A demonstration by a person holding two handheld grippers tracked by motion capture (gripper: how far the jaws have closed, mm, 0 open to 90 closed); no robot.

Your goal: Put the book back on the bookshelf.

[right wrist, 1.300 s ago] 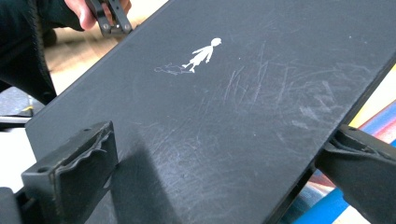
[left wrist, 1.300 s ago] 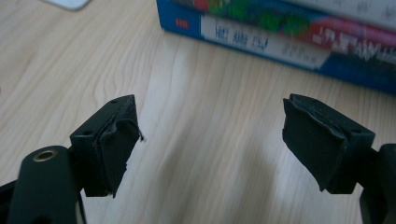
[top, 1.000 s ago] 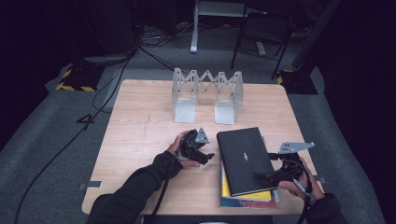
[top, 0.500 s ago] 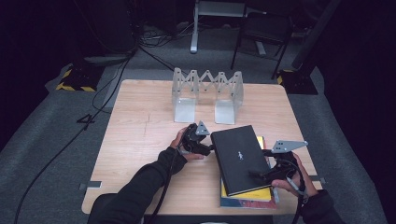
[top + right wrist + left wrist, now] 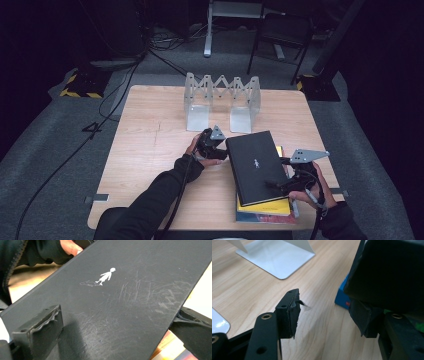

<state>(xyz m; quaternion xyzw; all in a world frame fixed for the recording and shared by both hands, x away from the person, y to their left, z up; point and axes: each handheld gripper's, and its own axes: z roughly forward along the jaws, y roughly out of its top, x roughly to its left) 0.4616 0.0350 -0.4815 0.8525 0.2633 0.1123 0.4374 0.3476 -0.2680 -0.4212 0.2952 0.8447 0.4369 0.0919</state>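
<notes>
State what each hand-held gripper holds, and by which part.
The right hand-held gripper clamps the flat black hardcover book at its near right edge. The left hand-held gripper, jaws just closing, sits at the book's left edge; a grip cannot be told.

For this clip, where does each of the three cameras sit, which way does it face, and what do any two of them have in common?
High view: above the person's side, looking forward and down on the table; both forearms, left gripper and right gripper show.
Left gripper view: rides the left gripper, looking along its jaws, which have just been closing, one under the black book.
Right gripper view: rides the right gripper, facing the black book's cover; a hand shows.
All three share the black book.
</notes>
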